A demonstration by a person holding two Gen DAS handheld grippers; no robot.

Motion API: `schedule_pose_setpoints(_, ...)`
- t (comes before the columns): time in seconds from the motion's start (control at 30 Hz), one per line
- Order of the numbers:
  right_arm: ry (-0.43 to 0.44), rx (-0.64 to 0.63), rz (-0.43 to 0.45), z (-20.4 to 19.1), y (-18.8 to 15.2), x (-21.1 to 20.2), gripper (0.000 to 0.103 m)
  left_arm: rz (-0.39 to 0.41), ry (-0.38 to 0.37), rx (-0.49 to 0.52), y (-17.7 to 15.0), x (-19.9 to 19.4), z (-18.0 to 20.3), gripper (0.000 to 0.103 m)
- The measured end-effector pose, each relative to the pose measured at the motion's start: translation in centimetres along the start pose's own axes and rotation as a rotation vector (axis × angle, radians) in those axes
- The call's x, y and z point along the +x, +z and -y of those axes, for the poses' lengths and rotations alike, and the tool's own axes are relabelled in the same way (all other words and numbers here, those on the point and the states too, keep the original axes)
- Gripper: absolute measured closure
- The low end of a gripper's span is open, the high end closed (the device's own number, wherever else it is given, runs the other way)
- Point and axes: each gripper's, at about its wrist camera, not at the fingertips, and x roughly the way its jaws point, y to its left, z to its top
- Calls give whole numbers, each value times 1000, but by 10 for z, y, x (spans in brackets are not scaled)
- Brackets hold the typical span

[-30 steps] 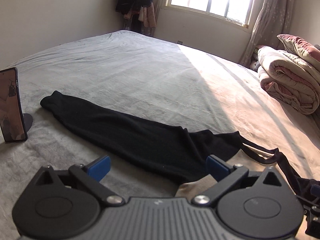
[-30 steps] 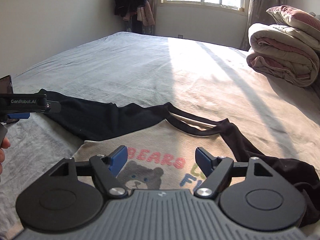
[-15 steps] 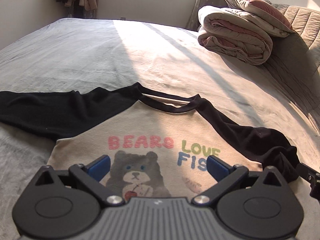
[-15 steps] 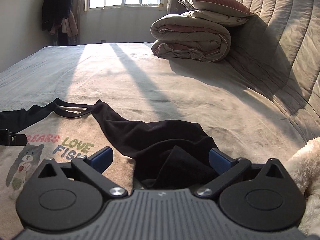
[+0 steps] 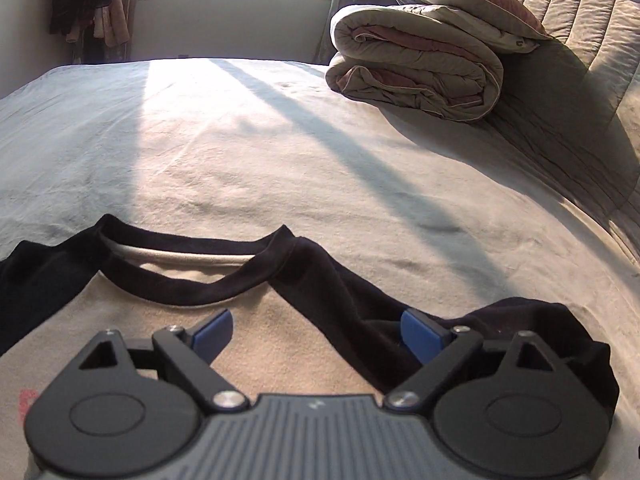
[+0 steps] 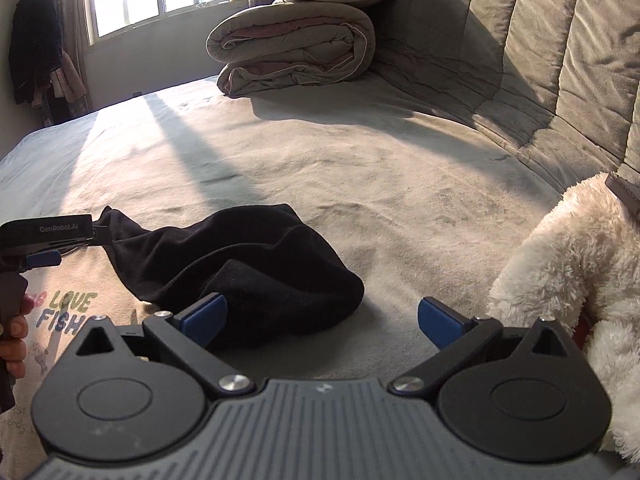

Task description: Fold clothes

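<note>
Plush toy [image 6: 568,264] crowds right; bed [image 6: 360,168] ahead open

Right gripper [image 6: 322,318] fingers spread over the bunched black sleeve [image 6: 256,264].

Beige shirt [image 5: 256,332] with black collar and black sleeve [image 6: 248,264], lettered in green and blue. Grey bed cover [image 5: 280,152]. Tan-and-maroon folded quilt [image 5: 416,68]. Cream fluffy toy [image 6: 576,264]. Blue-padded black grippers.

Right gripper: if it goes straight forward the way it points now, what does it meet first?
Probably bare bed cover. The right gripper is open; the bunched black sleeve lies just left of its line, the folded quilt far ahead. Depth is unclear.
</note>
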Motion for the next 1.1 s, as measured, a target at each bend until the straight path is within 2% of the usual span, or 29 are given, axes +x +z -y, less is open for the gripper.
schedule_pose_setpoints(0.07, -12, -27, 1, -2, -1, 2, 0, 21, -5, 42, 5, 14, 1, 12)
schedule_pose_setpoints(0.23, -47, -52, 24, -4, -4, 7, 0, 52, 7, 19, -4, 38, -9, 18)
schedule_pose_setpoints(0.37, -31, -49, 25, -5, -9, 6, 0, 76, -18, 65, -9, 29, -6, 12)
schedule_pose_setpoints(0.47, -19, -68, 34, -11, -12, 1, 0, 70, -37, 48, -8, 32, -10, 11)
schedule_pose_setpoints(0.7, 45, -19, 52, -17, -18, -1, 0, 64, -93, 11, -5, 32, -22, 10)
schedule_pose_setpoints(0.93, -45, -3, 12, -19, -6, 16, 0, 51, -123, -37, 1, 32, -43, 10)
schedule_pose_setpoints(0.97, -53, -9, 10, -20, -3, 18, 0, 52, -130, -43, 2, 31, -45, 11)
schedule_pose_setpoints(1.0, -64, -22, 5, -23, -1, 20, 1, 57, -131, -47, 2, 30, -46, 18)
schedule_pose_setpoints(1.03, -83, -52, -10, -26, 0, 24, 8, 60, -128, -50, 2, 30, -48, 25)
schedule_pose_setpoints(1.07, -104, -85, -32, -30, 0, 28, 15, 58, -121, -50, 2, 31, -49, 38)
schedule_pose_setpoints(1.1, -122, -113, -54, -34, 0, 32, 18, 57, -118, -55, 2, 31, -51, 41)
